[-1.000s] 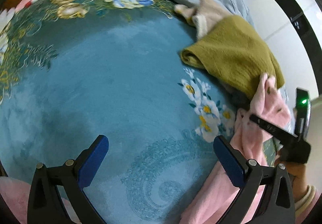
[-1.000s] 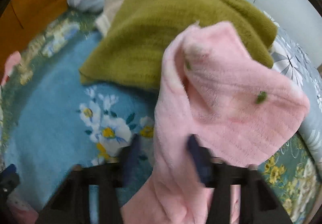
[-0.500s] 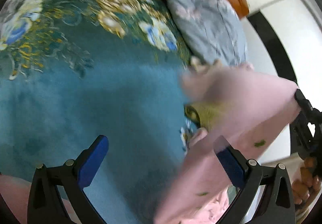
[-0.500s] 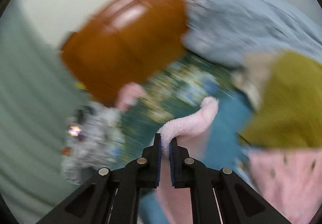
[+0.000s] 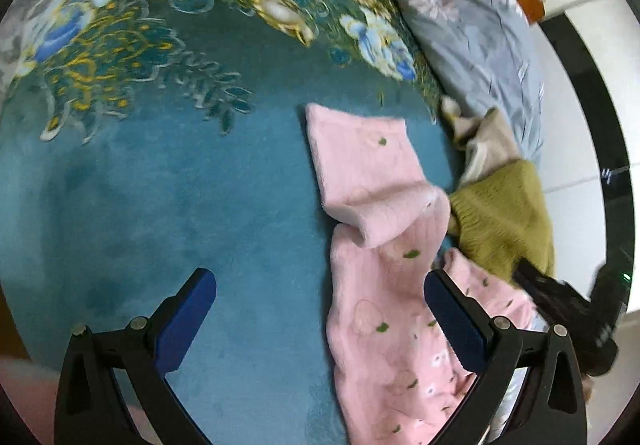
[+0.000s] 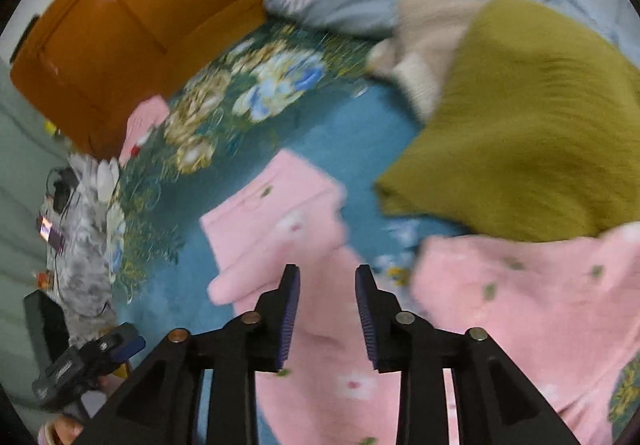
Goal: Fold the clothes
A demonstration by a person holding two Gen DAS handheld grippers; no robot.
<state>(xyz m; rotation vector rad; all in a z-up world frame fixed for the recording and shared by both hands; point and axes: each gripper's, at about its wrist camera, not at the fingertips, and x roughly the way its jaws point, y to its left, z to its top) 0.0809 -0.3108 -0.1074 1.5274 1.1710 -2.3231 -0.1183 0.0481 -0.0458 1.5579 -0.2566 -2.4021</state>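
A pink fleece garment with small green dots lies on the blue floral bedspread; one leg is flung out flat and curls over at a fold. My left gripper hangs wide open above the bedspread, nothing between its pads, the pink cloth under its right finger. My right gripper hovers over the same pink garment; its jaws are opening and the pads touch no cloth. An olive knit sweater lies heaped beside it.
A beige garment and a grey-blue floral quilt lie past the olive sweater. A brown headboard bounds the far side. Another pink item sits near the headboard. The right gripper's body shows at the left view's right edge.
The right gripper swung the pink leg out across the bedspread, let it go and spread its jaws. The left gripper, still open, shifted sideways and rolled.
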